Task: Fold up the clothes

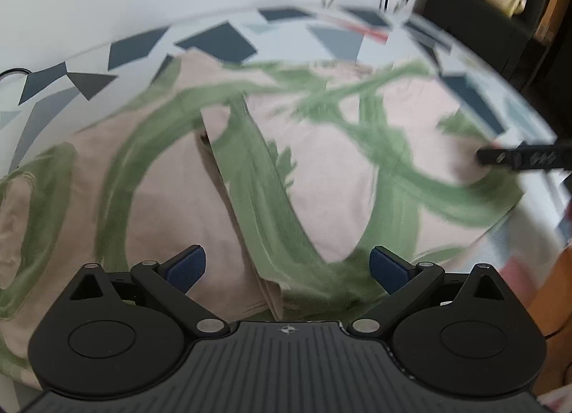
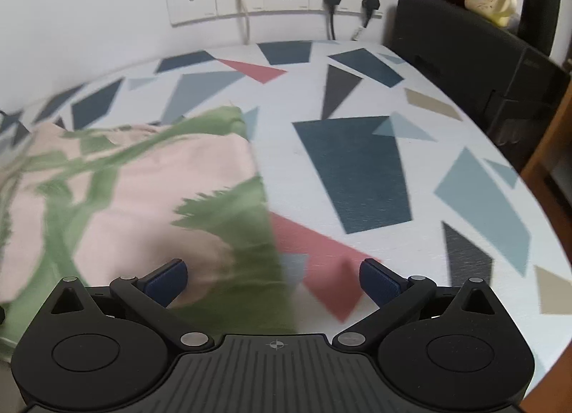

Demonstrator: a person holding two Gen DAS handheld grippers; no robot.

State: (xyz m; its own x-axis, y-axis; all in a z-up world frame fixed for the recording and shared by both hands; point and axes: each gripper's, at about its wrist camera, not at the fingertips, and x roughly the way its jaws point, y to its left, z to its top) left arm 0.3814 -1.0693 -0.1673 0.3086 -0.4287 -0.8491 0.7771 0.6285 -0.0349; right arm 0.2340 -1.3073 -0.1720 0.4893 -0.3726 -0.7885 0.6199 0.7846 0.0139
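Garment [image 1: 321, 170] lies mid-frame, one flap folded over. Left gripper [image 1: 287, 270] and right gripper [image 2: 273, 280] spread, empty; folding appears underway.

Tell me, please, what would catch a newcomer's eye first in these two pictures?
First comes the pink cloth with broad green strokes, partly folded and filling the middle of the left view. Next is the tablecloth with blue, grey and red shapes, bare on the right of the right view. Both the left gripper and right gripper are open, holding nothing.
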